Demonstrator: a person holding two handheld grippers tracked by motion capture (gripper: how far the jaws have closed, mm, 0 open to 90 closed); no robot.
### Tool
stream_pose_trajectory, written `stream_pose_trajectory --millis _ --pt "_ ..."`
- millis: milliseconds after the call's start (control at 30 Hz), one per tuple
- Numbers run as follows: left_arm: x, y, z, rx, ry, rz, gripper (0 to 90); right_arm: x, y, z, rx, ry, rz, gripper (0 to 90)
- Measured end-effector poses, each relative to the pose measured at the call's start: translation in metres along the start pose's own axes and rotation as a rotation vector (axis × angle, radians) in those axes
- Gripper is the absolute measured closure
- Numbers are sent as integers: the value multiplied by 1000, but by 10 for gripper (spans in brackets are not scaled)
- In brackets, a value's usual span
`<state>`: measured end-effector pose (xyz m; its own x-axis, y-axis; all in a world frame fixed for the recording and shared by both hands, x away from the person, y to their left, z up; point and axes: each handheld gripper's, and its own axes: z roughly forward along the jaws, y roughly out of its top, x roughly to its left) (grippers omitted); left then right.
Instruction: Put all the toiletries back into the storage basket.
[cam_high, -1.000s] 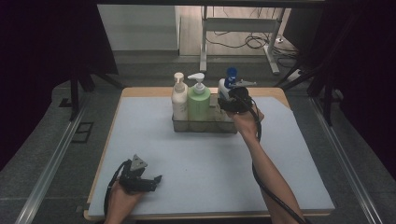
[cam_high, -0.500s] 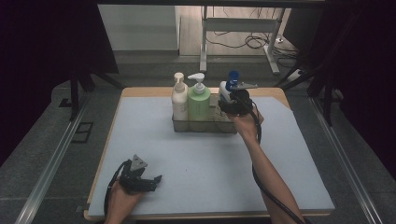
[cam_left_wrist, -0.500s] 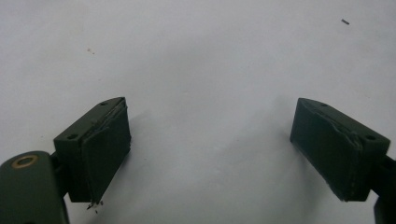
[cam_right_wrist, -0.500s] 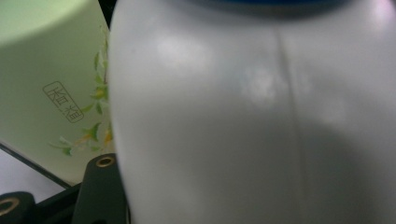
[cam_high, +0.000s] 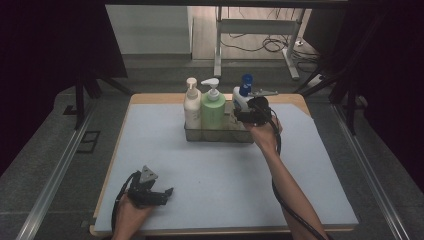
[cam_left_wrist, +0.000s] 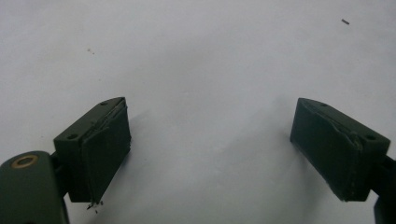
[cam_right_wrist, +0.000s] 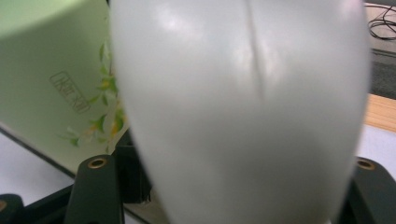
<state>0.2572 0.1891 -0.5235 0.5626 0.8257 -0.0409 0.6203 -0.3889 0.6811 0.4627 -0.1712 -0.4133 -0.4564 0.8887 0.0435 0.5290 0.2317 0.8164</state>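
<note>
A white bottle (cam_high: 238, 99) with a blue cap stands at the right end of a clear tray (cam_high: 215, 136) at the back of the mat. My right gripper (cam_high: 243, 116) reaches it from the right, and the white bottle (cam_right_wrist: 243, 116) sits between its jaws. The jaws have just been opening; the bottle hides the pads, so contact is unclear. A green pump bottle (cam_high: 213, 111) stands next to it, and the green bottle (cam_right_wrist: 51, 70) sits at left in the right gripper view. My left gripper (cam_high: 168, 193) rests open on the mat near the front left, left gripper (cam_left_wrist: 210, 149) holding nothing.
A cream pump bottle (cam_high: 192, 107) fills the tray's left end. The pale blue mat (cam_high: 225, 175) covers the wooden table, with free room across its middle and right. Metal rails run along both sides, and a desk frame with cables stands behind the table.
</note>
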Motion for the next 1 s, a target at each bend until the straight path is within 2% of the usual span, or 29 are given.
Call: stream_pose_trajectory --millis 233,367,533,1000 --pt "0 0 0 -1 1 0 122 1 -6 -13 -2 9 -34 352" --pt "0 0 0 0 1 0 122 -2 -10 -21 -5 27 -29 367" --pt "0 0 0 0 2 0 122 -3 -16 -31 -10 34 -46 396" --pt "0 0 0 -1 1 0 122 -8 -28 -54 2 55 -75 601"
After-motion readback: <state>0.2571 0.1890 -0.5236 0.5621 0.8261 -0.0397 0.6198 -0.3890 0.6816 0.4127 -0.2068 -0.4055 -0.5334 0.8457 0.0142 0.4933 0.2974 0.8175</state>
